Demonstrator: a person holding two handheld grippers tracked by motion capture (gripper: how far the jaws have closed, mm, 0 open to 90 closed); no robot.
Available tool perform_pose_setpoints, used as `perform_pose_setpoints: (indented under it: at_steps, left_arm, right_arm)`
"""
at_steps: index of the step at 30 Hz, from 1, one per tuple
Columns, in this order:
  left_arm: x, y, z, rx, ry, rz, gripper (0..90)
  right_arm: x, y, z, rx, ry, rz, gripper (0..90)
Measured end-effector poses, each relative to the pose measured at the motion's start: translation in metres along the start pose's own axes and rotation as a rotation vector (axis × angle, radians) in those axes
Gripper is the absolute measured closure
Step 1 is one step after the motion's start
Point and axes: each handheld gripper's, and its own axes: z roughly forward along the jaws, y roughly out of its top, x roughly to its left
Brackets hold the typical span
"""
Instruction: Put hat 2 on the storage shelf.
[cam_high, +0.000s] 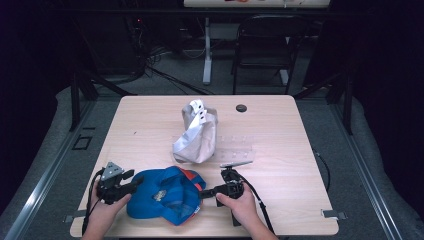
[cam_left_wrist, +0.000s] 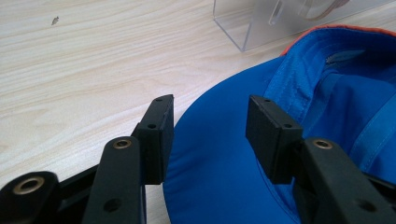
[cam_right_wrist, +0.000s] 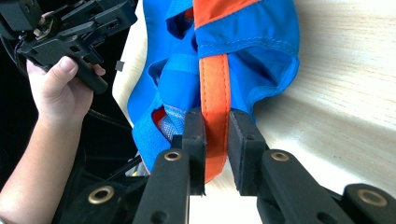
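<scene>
A blue cap (cam_high: 165, 195) with orange trim lies upside down near the table's front edge. My left gripper (cam_high: 137, 181) sits at the cap's left side. In the left gripper view its jaws (cam_left_wrist: 210, 116) stand open over the blue brim (cam_left_wrist: 224, 158), and the pads are clear of the fabric. My right gripper (cam_high: 202, 192) is at the cap's right side. The right gripper view shows it (cam_right_wrist: 216, 121) shut on the cap's orange strap (cam_right_wrist: 215, 79), with the blue crown (cam_right_wrist: 261, 42) beyond. A hand holds the left gripper (cam_right_wrist: 74, 28) at the upper left of that view.
A pale grey cap (cam_high: 196, 132) sits on a clear plastic stand (cam_high: 237, 149) in the middle of the wooden table (cam_high: 280, 130); the stand's corner (cam_left_wrist: 261, 23) is just beyond the blue cap. A small dark disc (cam_high: 241, 107) lies near the far edge. A chair (cam_high: 265, 45) stands behind.
</scene>
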Motion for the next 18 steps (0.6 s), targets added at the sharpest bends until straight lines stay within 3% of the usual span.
perform_pose_setpoints:
  at_steps: [9,10,11,18]
  left_arm:
    - [0.001,0.000,-0.001,-0.003,0.001,-0.006,52.1]
    - [0.001,0.000,-0.001,-0.003,0.001,-0.006,52.1]
    - [0.001,0.000,-0.002,-0.002,0.002,-0.006,52.1]
    - [0.001,0.001,-0.001,-0.007,0.003,-0.006,52.1]
  right_arm:
    - [0.002,0.001,-0.009,0.001,-0.003,0.013,78.3]
    - [0.003,0.002,-0.013,0.016,-0.032,0.008,78.3]
    - [0.003,0.002,-0.012,0.005,-0.001,0.019,78.4]
    - [0.005,0.005,-0.025,-0.007,-0.013,0.018,78.4]
